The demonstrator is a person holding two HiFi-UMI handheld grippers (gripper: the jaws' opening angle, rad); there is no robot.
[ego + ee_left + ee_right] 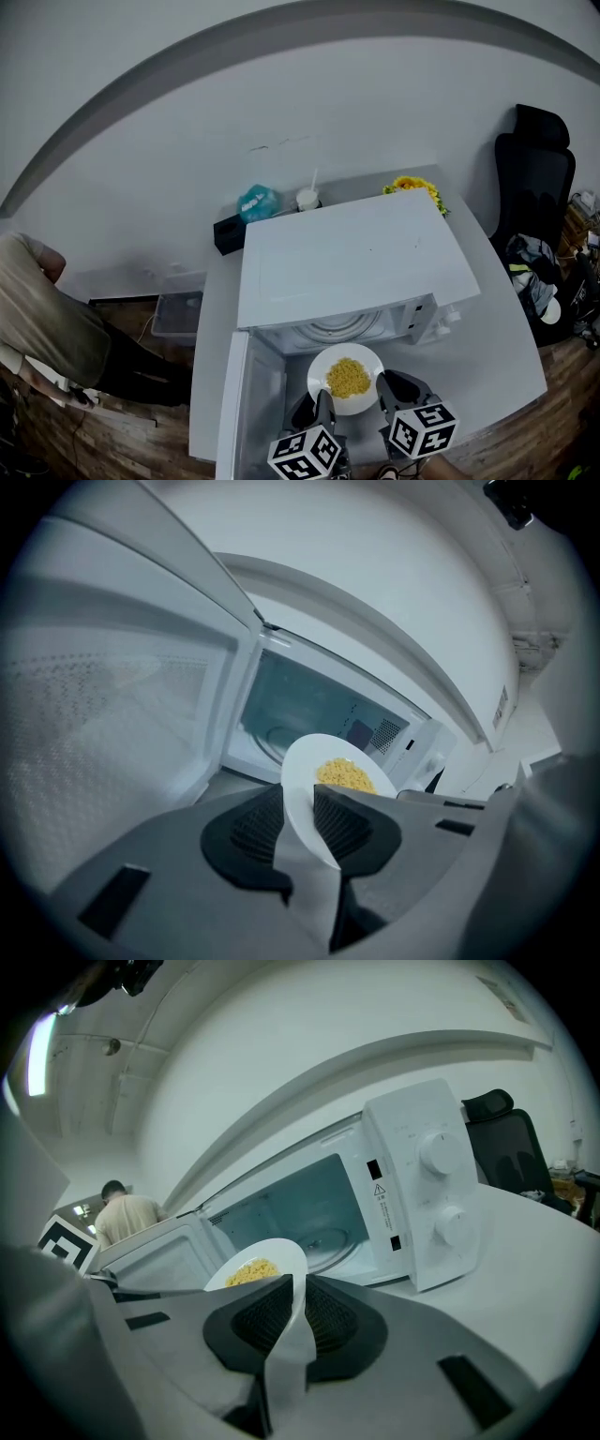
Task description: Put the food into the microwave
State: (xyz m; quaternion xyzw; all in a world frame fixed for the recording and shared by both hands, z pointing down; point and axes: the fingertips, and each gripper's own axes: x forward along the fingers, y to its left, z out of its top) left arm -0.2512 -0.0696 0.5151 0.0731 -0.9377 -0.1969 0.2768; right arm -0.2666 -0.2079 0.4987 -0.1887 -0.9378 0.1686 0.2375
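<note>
A white plate [324,360] of yellow food [348,378] hangs in front of the open white microwave [347,253]. My left gripper [322,401] is shut on the plate's near left rim and my right gripper [382,384] on its near right rim. In the left gripper view the plate [314,759] stands edge-on between the black pads of the left gripper [300,803], with the food [345,774] beyond them. The right gripper [298,1297] pinches the plate [277,1251] the same way. The cavity's glass turntable [323,1238] lies bare behind it.
The microwave door [234,403] swings out to the left, near my left gripper. On the grey table [497,347] behind the microwave stand yellow flowers [412,186], a blue bundle [257,202] and a black box [228,232]. A person [47,319] is at the left, a black chair [534,178] at the right.
</note>
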